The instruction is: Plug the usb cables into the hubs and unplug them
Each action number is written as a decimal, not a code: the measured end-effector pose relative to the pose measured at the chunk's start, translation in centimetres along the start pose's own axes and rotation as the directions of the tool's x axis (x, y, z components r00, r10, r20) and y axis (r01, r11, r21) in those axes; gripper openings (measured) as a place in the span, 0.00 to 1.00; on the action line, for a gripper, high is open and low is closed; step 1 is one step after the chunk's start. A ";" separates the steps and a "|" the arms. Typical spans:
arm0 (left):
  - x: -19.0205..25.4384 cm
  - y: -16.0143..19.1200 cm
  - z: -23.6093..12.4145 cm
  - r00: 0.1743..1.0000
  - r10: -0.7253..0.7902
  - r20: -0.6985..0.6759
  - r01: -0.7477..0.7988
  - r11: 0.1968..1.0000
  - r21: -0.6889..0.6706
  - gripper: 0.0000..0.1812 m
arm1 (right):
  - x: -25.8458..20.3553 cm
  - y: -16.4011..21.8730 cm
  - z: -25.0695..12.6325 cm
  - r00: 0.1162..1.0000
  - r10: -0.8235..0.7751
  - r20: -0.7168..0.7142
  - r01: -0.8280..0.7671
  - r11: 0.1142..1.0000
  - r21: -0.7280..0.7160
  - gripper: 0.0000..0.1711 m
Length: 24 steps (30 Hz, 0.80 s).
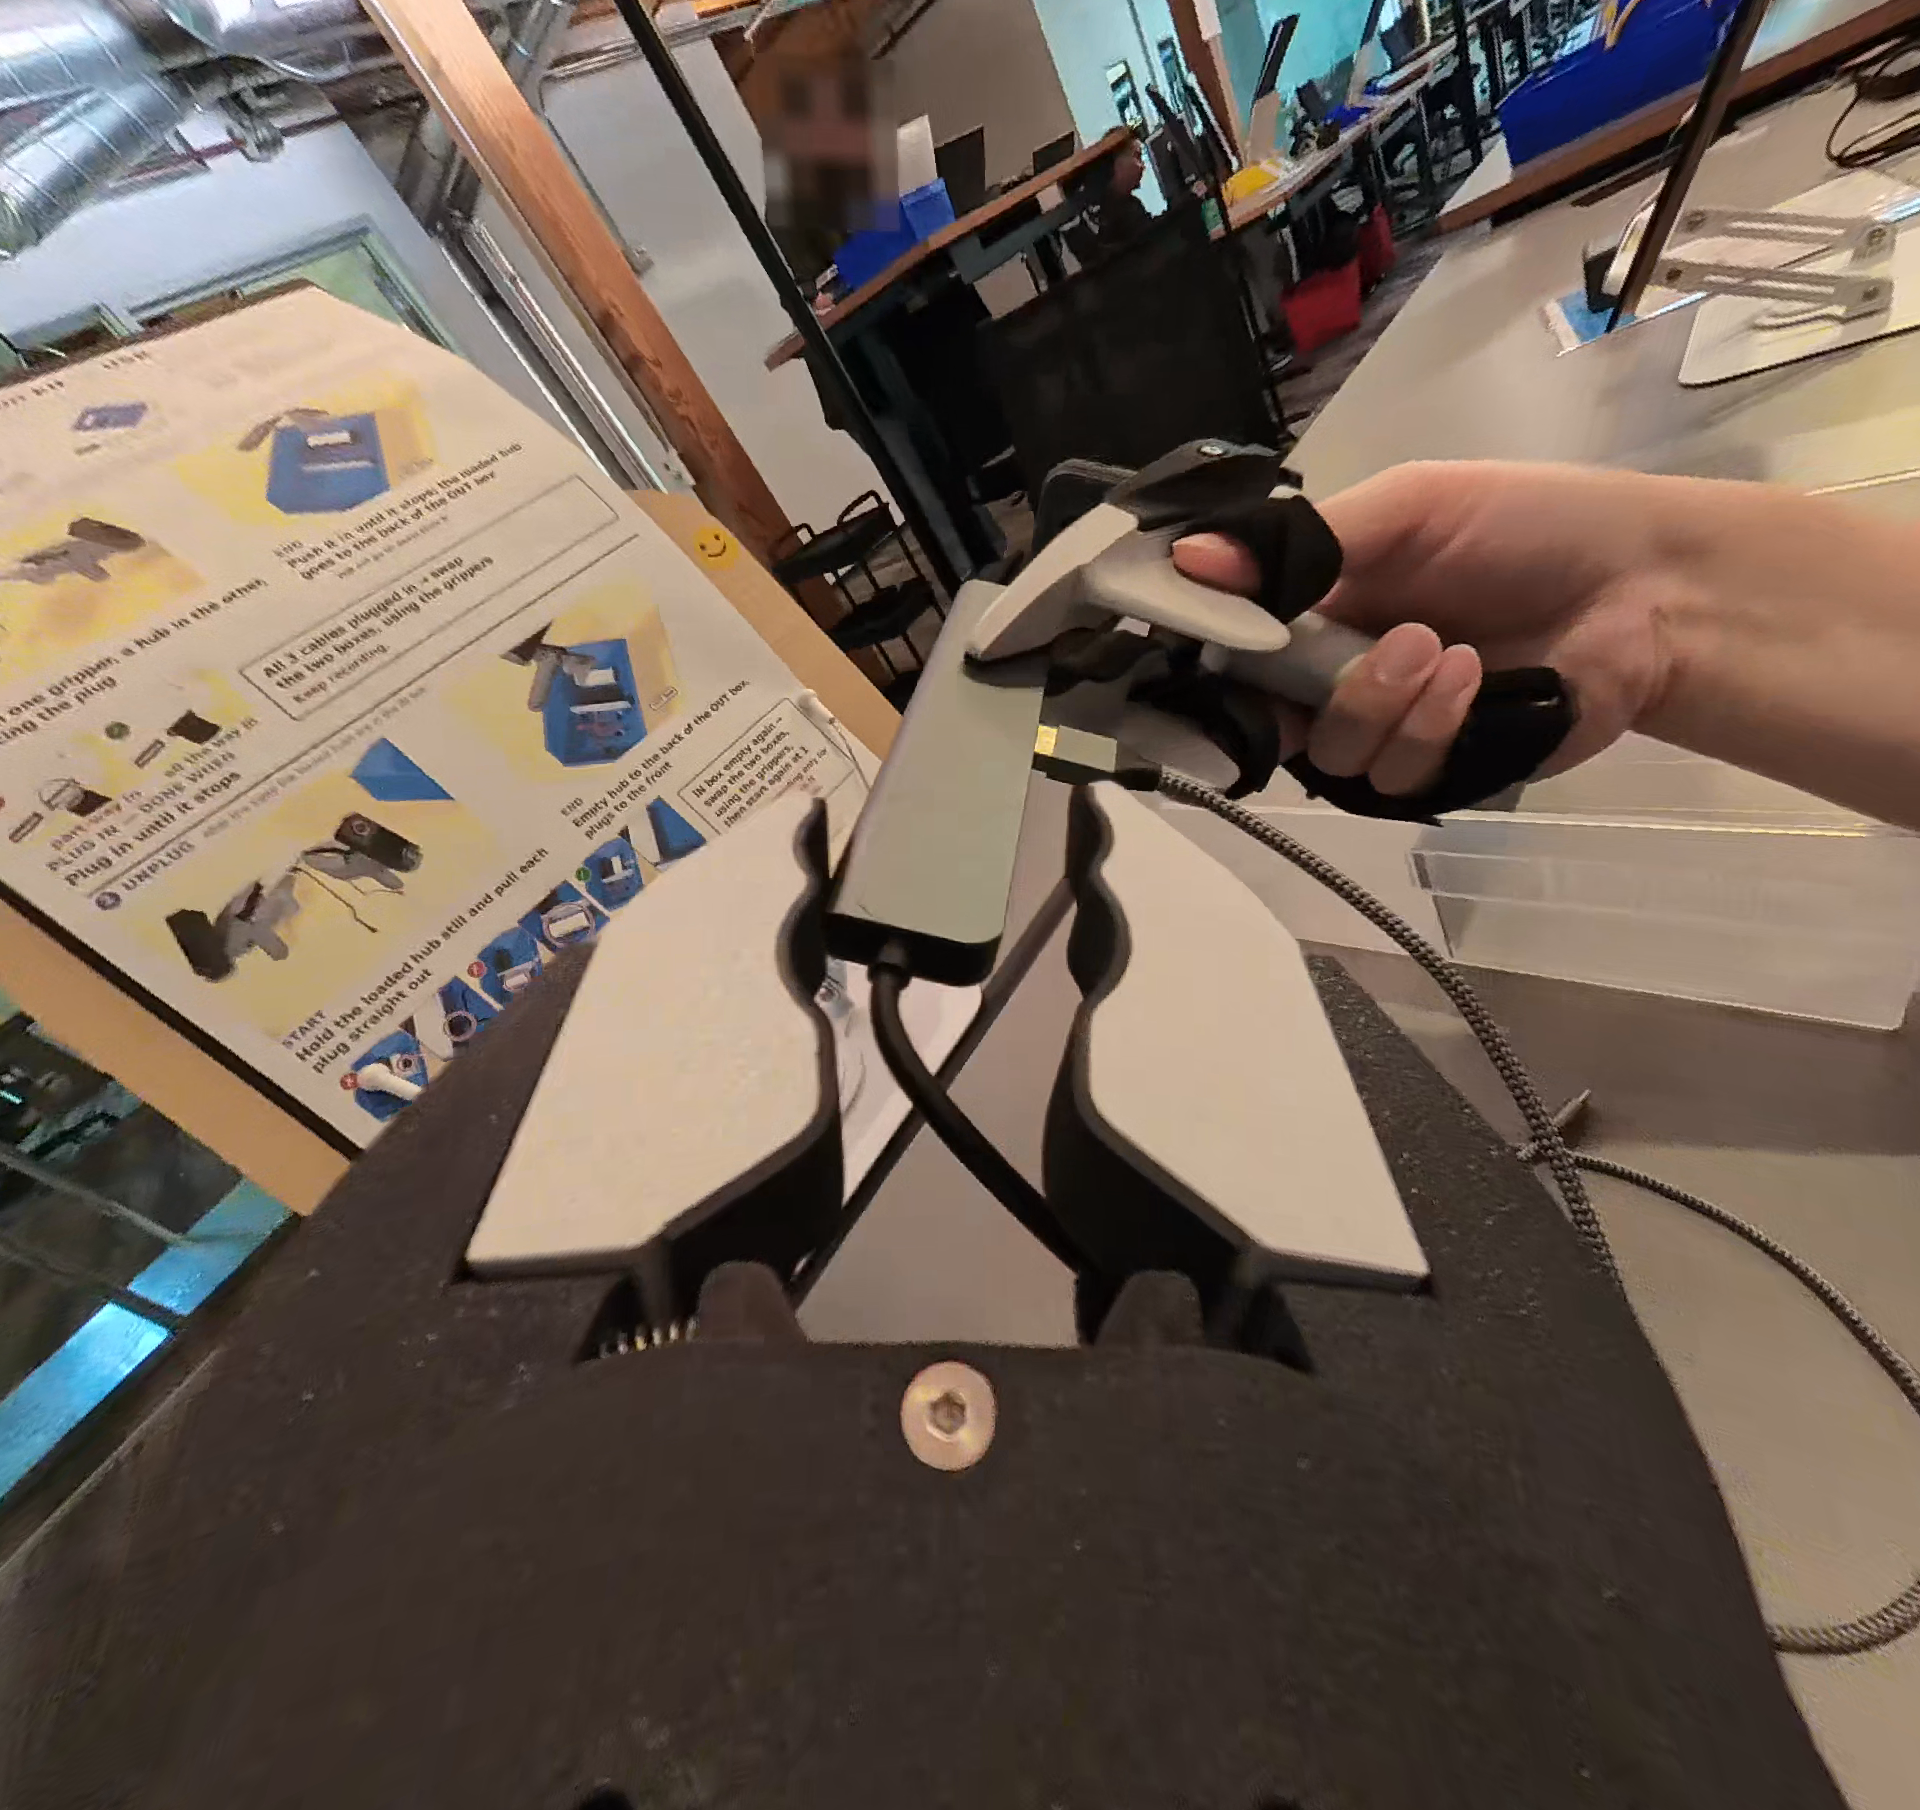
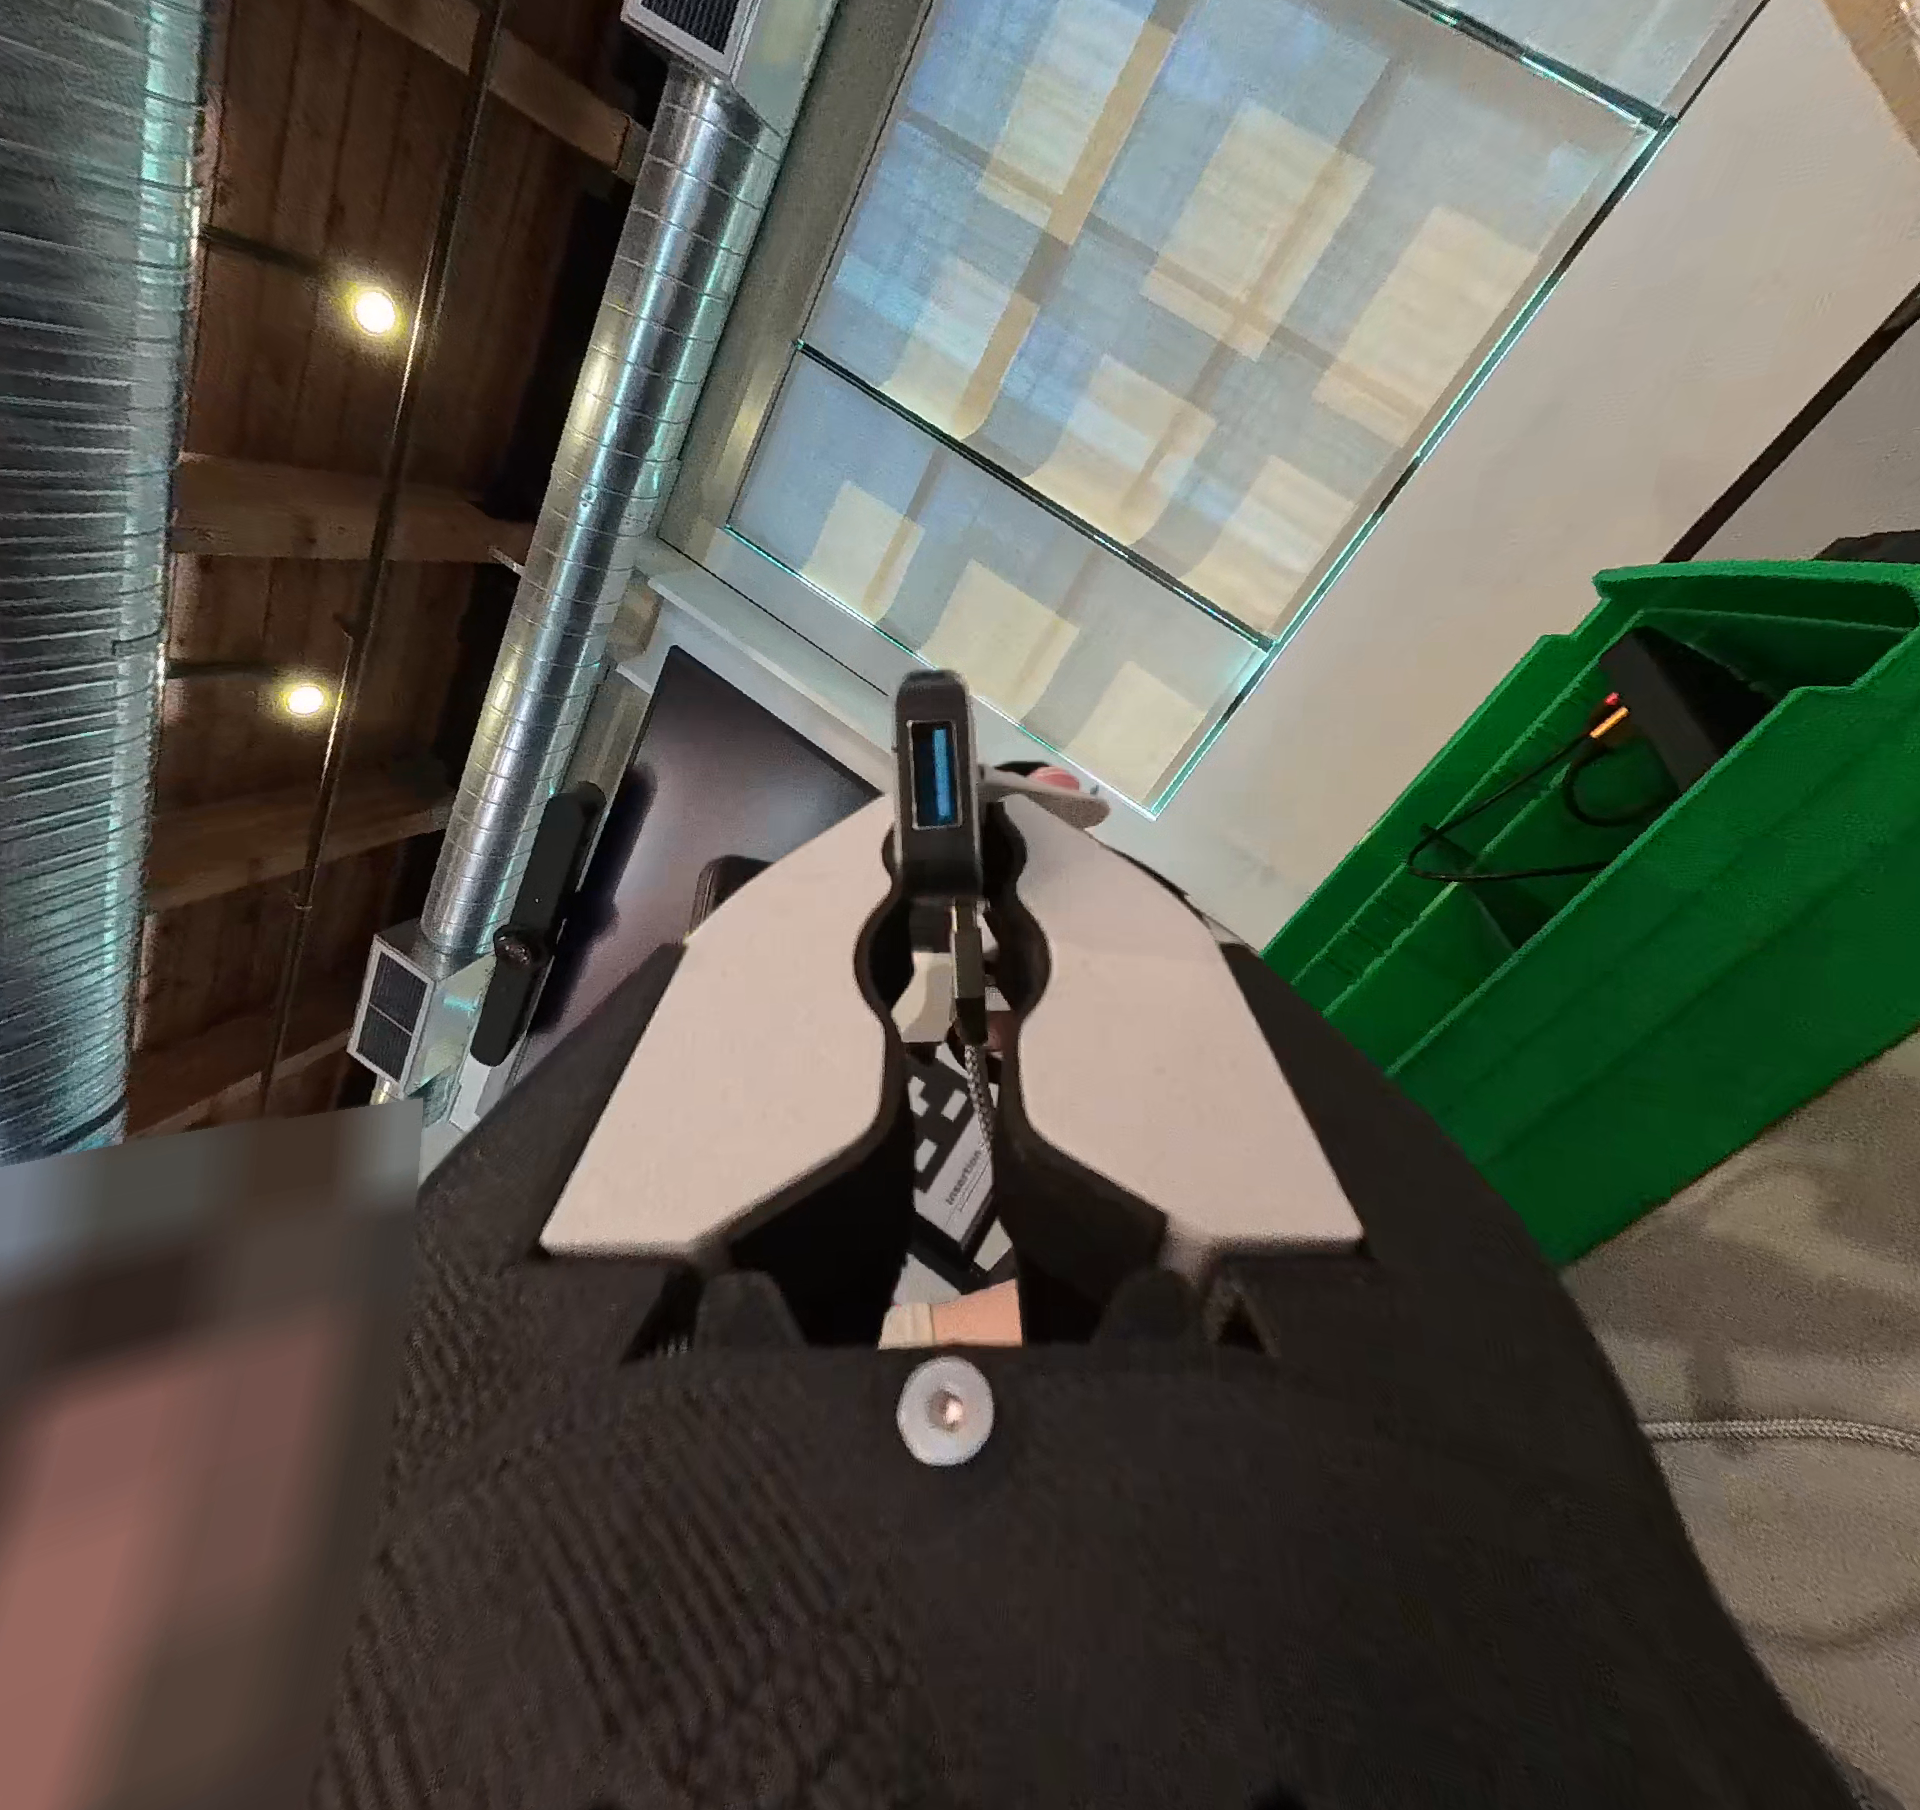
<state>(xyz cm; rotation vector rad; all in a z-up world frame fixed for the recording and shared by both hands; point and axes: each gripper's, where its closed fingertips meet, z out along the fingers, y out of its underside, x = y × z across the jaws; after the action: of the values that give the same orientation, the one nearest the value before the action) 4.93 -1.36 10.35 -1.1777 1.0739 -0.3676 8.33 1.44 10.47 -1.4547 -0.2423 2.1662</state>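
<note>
The left tool [image 1: 940,867] is clamped on the grey hub [image 1: 940,804], held up above the counter [image 1: 1558,430]. The right tool [image 1: 1013,711] grips the braided cable's USB plug [image 1: 1081,752], its tip at the hub's side. Whether it is going in or coming out cannot be told; either way, work remains.

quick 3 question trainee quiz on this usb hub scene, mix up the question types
1. True or false: the left gripper holds the flat grey metal usb hub at the end where its black rubber lead comes out.
2. Multiple choice: the silver usb plug on the grey braided cable sits in the right gripper and is: A) well away from the hub, B) right against the hub's side edge, C) lying on the table.
3. Fill in: in the right wrist view, the hub's end port has a ____ insert.

Key: 1 true; 2 B; 3 blue
</note>
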 end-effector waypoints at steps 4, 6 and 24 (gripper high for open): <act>-0.3 0.5 -0.1 0.996 0.076 0.036 -0.075 0.997 -0.036 0.24 | -0.1 0.3 0.4 1.000 0.000 0.001 0.000 1.000 -0.012 0.07; -0.5 1.0 0.0 0.993 0.105 0.054 -0.102 0.993 -0.057 0.24 | 0.0 0.6 0.6 1.000 -0.007 -0.002 0.007 1.000 -0.022 0.07; 0.4 0.8 0.2 0.995 0.101 0.007 -0.101 0.988 0.119 0.20 | -0.6 2.3 1.5 0.999 -0.041 0.009 0.042 0.991 -0.124 0.07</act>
<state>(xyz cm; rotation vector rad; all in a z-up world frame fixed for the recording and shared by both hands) 5.03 -1.25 9.51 -1.0132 1.0918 -0.3471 6.38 -0.62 10.64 -1.4967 -0.4124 2.1563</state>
